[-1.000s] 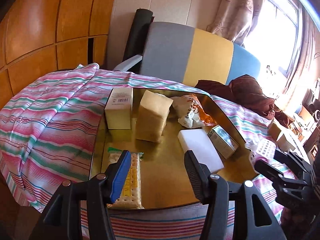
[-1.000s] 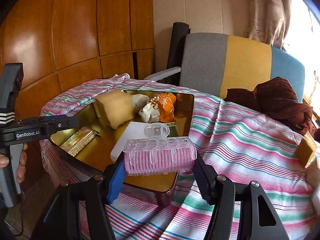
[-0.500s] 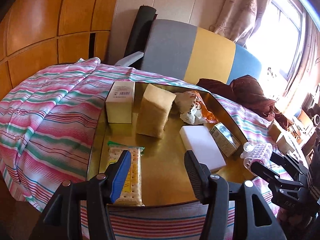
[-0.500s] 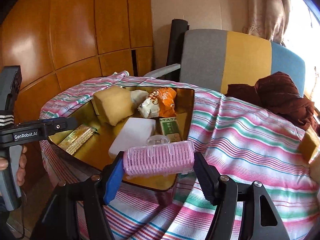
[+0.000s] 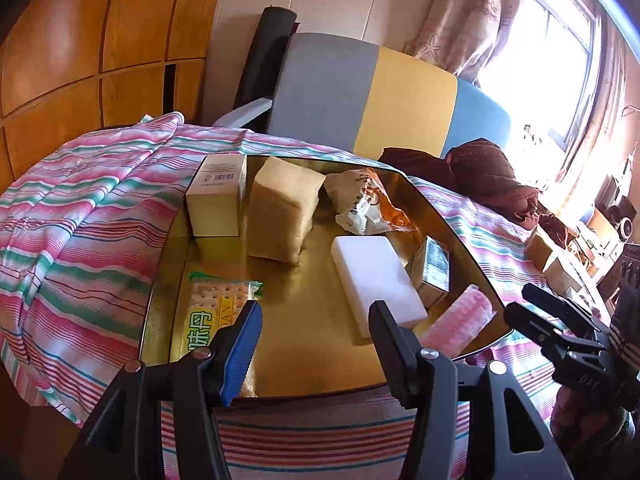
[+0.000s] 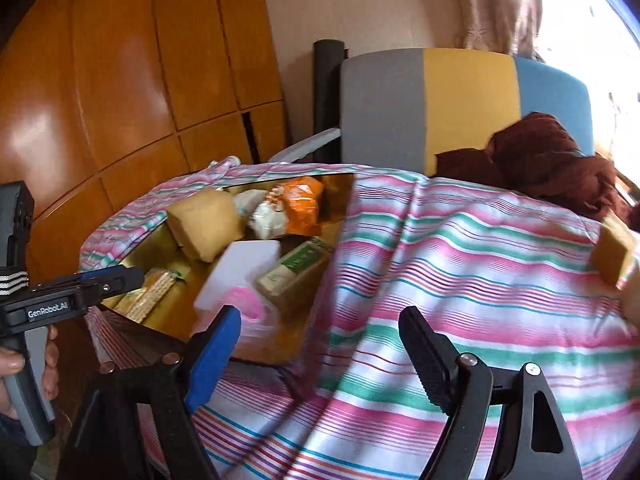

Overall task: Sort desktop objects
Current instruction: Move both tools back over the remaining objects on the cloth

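Left gripper: fingers spread, empty, over near tray edge. Right gripper: fingers spread, empty, over striped cloth. Pink hair roller: lying on gold tray, near-right corner, touching white sponge. Cracker pack: near-left. Farther: green box, tan sponge, cream carton, snack wrapper.

Left hand-held gripper: black plastic frame, two fingers, one with a ribbed blue pad, the other ribbed black. Silver screw heads at the pivots. Side view from the right wrist: white "GenRobot.AI" lettering, grey grip, black-and-white striped band. Right hand-held gripper: same build, blue and black pads, silver screws; faint moulded letters, possibly "DAS".
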Tool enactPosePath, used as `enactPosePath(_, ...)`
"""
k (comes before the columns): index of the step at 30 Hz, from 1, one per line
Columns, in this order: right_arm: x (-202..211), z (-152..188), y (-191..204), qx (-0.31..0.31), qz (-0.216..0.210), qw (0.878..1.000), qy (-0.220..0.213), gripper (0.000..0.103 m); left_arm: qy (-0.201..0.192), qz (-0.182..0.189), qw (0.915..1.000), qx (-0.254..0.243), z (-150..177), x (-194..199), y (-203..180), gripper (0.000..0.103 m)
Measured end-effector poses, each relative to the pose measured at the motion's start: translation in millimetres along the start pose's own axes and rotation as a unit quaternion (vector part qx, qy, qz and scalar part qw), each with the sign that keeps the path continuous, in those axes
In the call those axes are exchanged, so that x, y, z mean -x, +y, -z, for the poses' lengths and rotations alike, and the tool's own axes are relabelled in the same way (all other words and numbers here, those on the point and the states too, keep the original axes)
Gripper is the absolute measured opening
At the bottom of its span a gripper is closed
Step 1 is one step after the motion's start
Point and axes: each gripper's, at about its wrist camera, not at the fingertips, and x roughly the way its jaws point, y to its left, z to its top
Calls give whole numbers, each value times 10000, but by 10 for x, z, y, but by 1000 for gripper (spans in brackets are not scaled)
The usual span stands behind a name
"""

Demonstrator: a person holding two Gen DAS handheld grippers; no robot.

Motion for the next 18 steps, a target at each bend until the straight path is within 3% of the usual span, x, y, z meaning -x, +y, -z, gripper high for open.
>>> enactPosePath(8,386,336,-824,-740,1066,9915,54,83,37,436,9982,-412,71,-12,-336,56)
enactPosePath(14,731,631,-1460,-1421,1908,9712,96,83,121,1032,9900,-951,156,-33,-826,56)
enactPosePath(18,973,788,-1772,-1735,2378,9557,62,83,302,1427,9796,-1382,233,-97,-1245,57)
